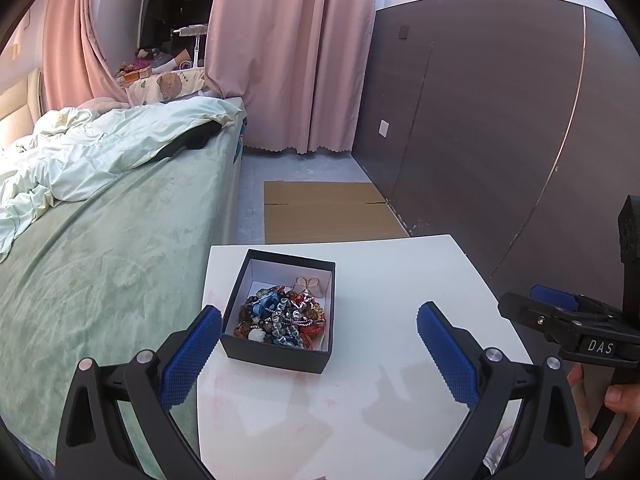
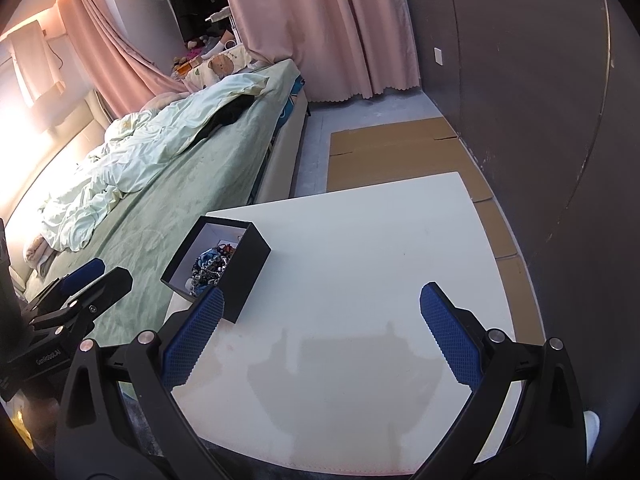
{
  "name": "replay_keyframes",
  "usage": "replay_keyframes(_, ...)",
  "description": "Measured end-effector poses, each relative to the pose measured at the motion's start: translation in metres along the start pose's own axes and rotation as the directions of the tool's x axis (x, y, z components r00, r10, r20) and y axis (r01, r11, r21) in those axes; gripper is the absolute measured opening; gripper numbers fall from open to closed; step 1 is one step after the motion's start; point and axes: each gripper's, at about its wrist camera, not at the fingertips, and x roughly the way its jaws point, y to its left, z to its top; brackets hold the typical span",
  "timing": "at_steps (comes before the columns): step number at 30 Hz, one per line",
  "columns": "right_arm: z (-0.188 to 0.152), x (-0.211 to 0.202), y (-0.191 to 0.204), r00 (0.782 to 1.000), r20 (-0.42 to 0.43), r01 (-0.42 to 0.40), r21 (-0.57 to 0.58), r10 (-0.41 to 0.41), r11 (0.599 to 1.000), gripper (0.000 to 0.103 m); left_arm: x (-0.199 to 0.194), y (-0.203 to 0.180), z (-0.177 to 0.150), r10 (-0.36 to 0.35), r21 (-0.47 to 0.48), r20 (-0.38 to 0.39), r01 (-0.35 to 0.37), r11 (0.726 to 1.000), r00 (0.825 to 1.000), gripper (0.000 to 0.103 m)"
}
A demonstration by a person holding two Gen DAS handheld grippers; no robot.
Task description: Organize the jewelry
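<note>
A tangle of beaded jewelry fills the black box, which sits on the white table toward its bed-side edge. The left gripper hovers spread wide just short of the box, holding nothing. The right gripper, equally spread and empty, hangs over bare tabletop beside the box.

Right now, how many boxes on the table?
1: a black jewelry box near the left edge of the white table, bed side, open and full of tangled beaded jewelry. No others in view; the near edge is partly hidden.
</note>
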Motion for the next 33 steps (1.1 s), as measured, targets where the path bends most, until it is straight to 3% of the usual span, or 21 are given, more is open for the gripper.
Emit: replay_keyframes(33, -0.0004, 0.0037, -0.0032, 1.000, -0.009, 0.004, -0.013, -0.004, 1.000, 0.098, -0.0012, 0.0004, -0.0004, -0.001, 0.003, 0.019, 0.001, 1.000, 1.000, 0.095)
